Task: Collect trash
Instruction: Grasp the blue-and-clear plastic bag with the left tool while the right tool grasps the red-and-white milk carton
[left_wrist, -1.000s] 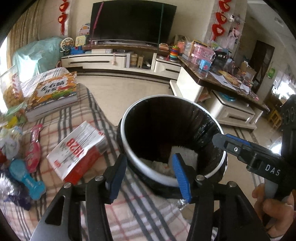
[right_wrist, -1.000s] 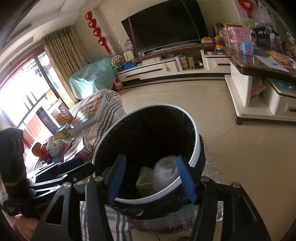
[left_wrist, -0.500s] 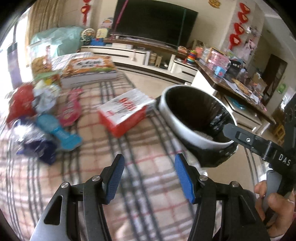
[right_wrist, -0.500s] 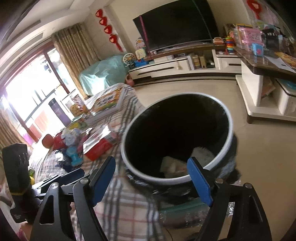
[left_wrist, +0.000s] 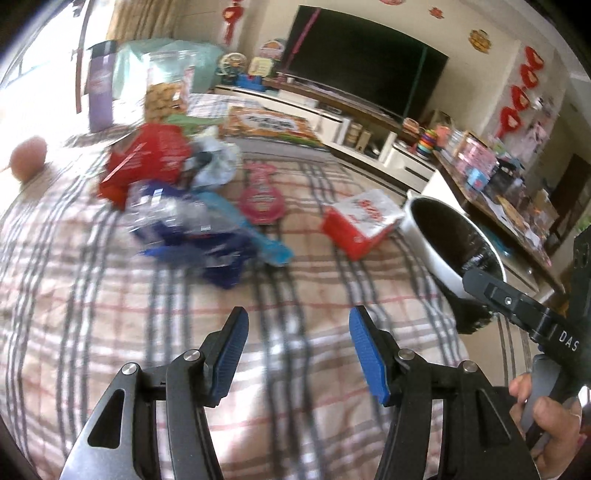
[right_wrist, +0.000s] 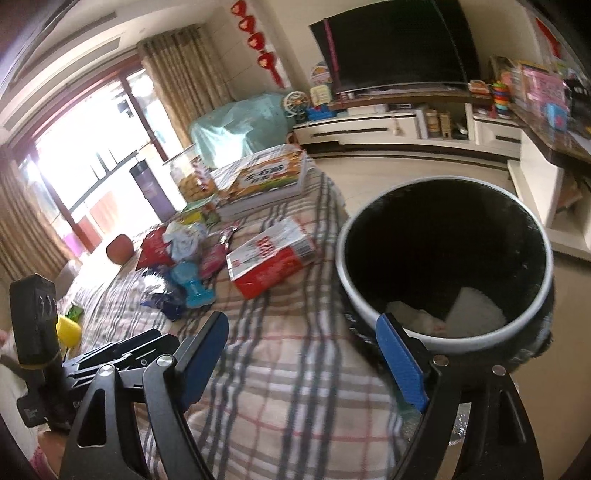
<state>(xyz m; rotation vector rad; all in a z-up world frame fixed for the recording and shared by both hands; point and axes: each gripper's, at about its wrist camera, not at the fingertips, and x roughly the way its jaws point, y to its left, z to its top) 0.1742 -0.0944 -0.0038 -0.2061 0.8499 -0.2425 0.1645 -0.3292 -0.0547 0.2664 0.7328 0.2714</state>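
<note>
Blue-padded left gripper (left_wrist: 297, 350) spread wide and empty above plaid cloth (left_wrist: 110, 314); trash pile (left_wrist: 192, 221) of crumpled wrappers ahead of the fingertips, red-and-white packet (left_wrist: 360, 227) ahead and to the right. Right gripper (right_wrist: 303, 356) likewise spread, holding nothing; black-lined bin (right_wrist: 443, 266) just beyond its right finger, white scraps inside. Likely risks: snagging the cloth together with a wrapper, slippery film sliding from the pads, or clipping the bin rim and tipping it

Black-framed left gripper (left_wrist: 297, 350) is showing blue ribbed pads (left_wrist: 232, 354) and silver screws; right gripper (right_wrist: 301, 360) is wearing white "DAS" lettering.
</note>
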